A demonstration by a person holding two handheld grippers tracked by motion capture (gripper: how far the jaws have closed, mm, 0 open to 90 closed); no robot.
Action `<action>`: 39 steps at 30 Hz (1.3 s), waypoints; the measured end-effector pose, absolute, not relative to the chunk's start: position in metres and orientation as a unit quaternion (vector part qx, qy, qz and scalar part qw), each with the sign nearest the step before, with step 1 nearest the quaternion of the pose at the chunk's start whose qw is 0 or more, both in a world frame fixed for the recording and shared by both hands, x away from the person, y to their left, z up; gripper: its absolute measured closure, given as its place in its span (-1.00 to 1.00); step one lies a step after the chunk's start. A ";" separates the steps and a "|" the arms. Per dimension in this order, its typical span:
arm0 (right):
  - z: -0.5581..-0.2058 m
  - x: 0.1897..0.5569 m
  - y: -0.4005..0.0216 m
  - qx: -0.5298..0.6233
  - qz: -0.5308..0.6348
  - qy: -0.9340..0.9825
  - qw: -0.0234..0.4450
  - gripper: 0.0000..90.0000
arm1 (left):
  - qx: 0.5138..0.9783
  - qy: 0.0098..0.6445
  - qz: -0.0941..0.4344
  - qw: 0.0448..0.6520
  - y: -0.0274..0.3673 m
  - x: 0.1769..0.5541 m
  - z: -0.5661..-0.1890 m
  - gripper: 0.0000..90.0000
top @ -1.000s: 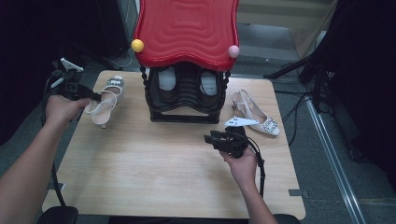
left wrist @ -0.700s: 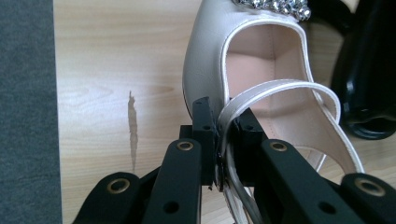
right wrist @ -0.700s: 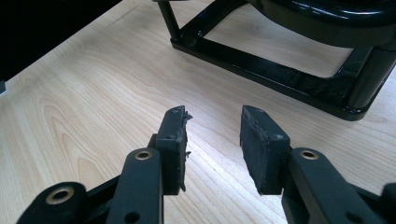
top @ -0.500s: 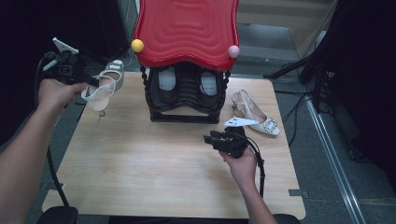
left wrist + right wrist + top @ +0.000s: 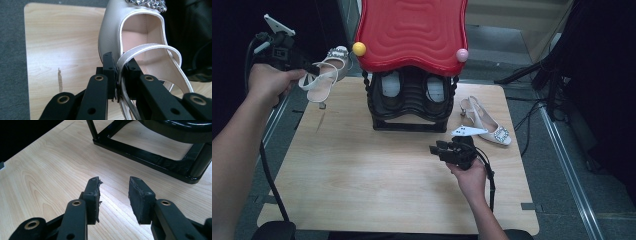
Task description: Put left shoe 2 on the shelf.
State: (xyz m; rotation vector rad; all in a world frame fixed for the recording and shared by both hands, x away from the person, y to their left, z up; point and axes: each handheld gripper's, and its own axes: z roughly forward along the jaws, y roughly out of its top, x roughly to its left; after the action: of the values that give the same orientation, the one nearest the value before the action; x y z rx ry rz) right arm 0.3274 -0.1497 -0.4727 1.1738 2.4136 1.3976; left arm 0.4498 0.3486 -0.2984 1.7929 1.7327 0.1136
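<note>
Shoe: pale slingback (image 5: 130, 37), light, stiff heel, likely slippery leather.
Hold: left claw (image 5: 117, 75) clamped its thin strap (image 5: 150, 48); pinch seemed precarious.
Right claw (image 5: 113, 192): apart, empty.

Rack (image 5: 411, 102) at worktop (image 5: 362, 170) rear; one shoe (image 5: 486, 121) right of it, another shoe (image 5: 326, 72) raised at left.
</note>
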 end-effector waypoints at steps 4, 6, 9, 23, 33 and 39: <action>-0.473 0.327 -0.149 0.387 0.461 0.797 0.056 0.39 | 0.684 0.652 0.056 0.321 0.345 0.451 -0.279 0.85; -0.473 0.328 -0.149 0.387 0.460 0.797 0.056 0.39 | 0.688 0.647 0.060 0.324 0.343 0.451 -0.270 0.85; -0.473 0.327 -0.149 0.386 0.460 0.797 0.057 0.39 | 0.686 0.645 0.062 0.331 0.341 0.451 -0.254 0.85; -0.472 0.327 -0.150 0.388 0.461 0.796 0.057 0.39 | 0.693 0.623 0.077 0.354 0.317 0.449 -0.172 0.85; -0.472 0.327 -0.151 0.389 0.461 0.795 0.058 0.38 | 0.697 0.607 0.099 0.369 0.291 0.447 -0.121 0.85; -0.472 0.327 -0.151 0.384 0.462 0.797 0.058 0.38 | 0.711 0.589 0.101 0.372 0.251 0.460 -0.106 0.85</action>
State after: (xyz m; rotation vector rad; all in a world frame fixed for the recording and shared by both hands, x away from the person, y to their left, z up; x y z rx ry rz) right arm 0.3267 -0.1507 -0.4716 1.1639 2.4154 1.4007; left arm 0.4602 0.2508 -0.1057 1.8209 1.5084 0.2577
